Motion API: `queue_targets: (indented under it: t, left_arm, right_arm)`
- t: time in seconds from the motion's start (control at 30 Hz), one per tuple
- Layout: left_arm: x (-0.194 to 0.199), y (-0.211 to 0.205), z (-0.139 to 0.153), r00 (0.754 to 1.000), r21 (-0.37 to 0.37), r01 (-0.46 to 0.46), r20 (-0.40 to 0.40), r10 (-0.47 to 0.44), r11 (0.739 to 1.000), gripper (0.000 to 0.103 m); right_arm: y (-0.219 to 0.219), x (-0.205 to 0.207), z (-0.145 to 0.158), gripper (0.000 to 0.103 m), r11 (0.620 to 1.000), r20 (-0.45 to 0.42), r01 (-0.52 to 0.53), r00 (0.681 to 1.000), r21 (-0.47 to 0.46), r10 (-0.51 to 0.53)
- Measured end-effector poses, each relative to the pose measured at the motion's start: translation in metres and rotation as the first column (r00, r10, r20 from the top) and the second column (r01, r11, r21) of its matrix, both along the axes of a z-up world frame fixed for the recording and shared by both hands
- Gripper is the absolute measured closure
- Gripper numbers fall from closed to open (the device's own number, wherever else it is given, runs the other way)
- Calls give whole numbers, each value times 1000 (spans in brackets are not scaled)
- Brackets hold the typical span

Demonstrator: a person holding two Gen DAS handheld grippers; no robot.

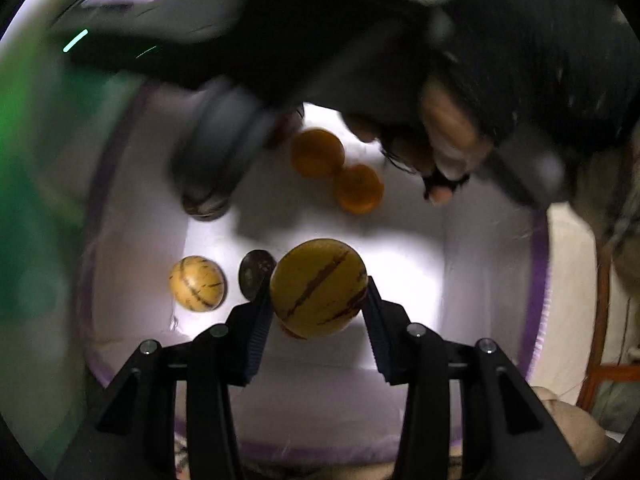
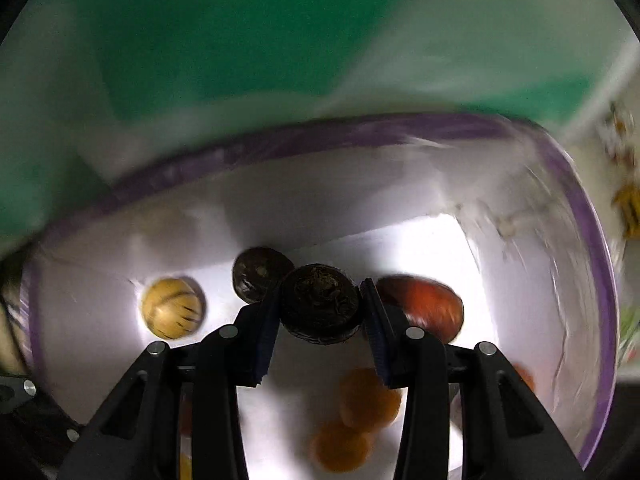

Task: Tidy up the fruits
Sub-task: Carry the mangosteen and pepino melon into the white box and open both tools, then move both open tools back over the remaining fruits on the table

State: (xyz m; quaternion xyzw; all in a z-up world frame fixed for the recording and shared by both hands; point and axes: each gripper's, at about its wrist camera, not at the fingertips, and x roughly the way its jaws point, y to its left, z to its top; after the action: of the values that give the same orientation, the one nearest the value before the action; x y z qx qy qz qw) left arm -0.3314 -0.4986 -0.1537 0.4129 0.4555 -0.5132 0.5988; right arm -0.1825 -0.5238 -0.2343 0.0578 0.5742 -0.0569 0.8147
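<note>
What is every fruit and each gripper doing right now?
Left gripper: shut on the big striped yellow fruit, held above the bin floor.
Right gripper: shut on a dark round fruit.
Small striped yellow fruit: lying loose in the bin.
Other dark fruit: lying loose.
Two orange fruits: lying side by side.
Red fruit: lying loose.
White bin: open.

No text, label, brand, number or sign can be read in either view. The fruits bear only natural streaks, and the blurred patterned surface at about three o'clock in the right wrist view shows nothing legible.
</note>
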Motion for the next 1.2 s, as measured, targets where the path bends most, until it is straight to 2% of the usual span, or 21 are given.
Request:
queue_targets:
  t: [0.13,0.33,0.4,0.43,0.47,0.5,0.57,0.67,0.73,0.8,0.83,0.87,0.9,0.93,1.0,1.03,1.07,1.1,1.13,1.17,1.2]
  left_arm:
    - [-7,-18,-22,999,80,31,9,-31,996,59]
    - [-8,-21,-25,999,73,35,25,-37,997,58]
    - [-8,-19,-22,999,59,36,2,-36,998,58]
    - [-8,-14,-18,999,41,35,-15,-35,999,57]
    - [-7,-10,-12,999,16,33,-20,-32,999,47]
    - [-7,-5,0,999,-46,30,-14,-31,998,37]
    - [-4,11,23,999,-136,39,7,-39,990,31]
    - [-9,39,77,994,-303,90,93,-65,949,21]
    - [-8,73,120,985,-428,109,168,-39,897,9]
    - [4,109,153,971,-524,96,237,37,846,5]
    - [17,135,173,959,-575,63,262,110,815,4]
    - [33,159,187,946,-615,17,265,186,789,2]
    - [45,177,194,935,-640,-25,257,245,768,2]
    - [68,206,204,912,-670,-96,237,335,736,2]
    - [109,257,210,840,-694,-230,212,499,682,2]
    - [140,291,212,768,-702,-325,195,610,634,2]
    - [166,320,214,695,-706,-405,175,697,581,2]
    - [194,350,215,605,-705,-489,151,782,514,2]
    - [217,373,219,542,-699,-543,132,830,466,2]
    - [247,405,221,441,-686,-618,100,892,383,2]
    - [267,429,221,364,-673,-669,74,928,316,2]
  right_arm:
    - [8,8,-10,63,998,-39,-30,999,-51,28]
    - [12,8,-11,62,998,-21,-18,1000,-58,17]
    - [13,9,-11,54,999,-14,-9,1000,-50,9]
    - [14,9,-8,49,999,1,-5,1000,-36,5]
    - [11,7,-5,47,1000,13,-1,1000,-26,2]
    - [10,4,3,41,1000,44,8,999,-3,-8]
    - [5,-2,15,35,999,91,32,995,38,-36]
    - [-7,-20,34,33,993,111,109,987,39,-113]
    - [-18,-42,52,25,975,123,212,968,62,-218]
    - [-27,-67,73,24,943,125,328,935,50,-331]
    - [-32,-77,83,24,924,128,380,916,33,-381]
    - [-35,-86,94,24,898,133,439,889,16,-437]
    - [-39,-97,113,24,860,158,510,849,10,-505]
    - [-41,-102,130,24,845,197,533,826,29,-528]
    - [-29,-101,177,22,862,316,497,805,103,-502]
    - [-16,-92,198,16,881,370,456,802,129,-469]
    - [2,-78,218,15,906,424,397,802,149,-421]
    - [17,-65,233,15,925,458,346,805,158,-379]
    - [40,-45,247,15,948,486,275,814,159,-318]
    - [71,-15,258,15,972,508,184,829,147,-234]
    - [92,8,263,15,983,516,123,838,135,-176]
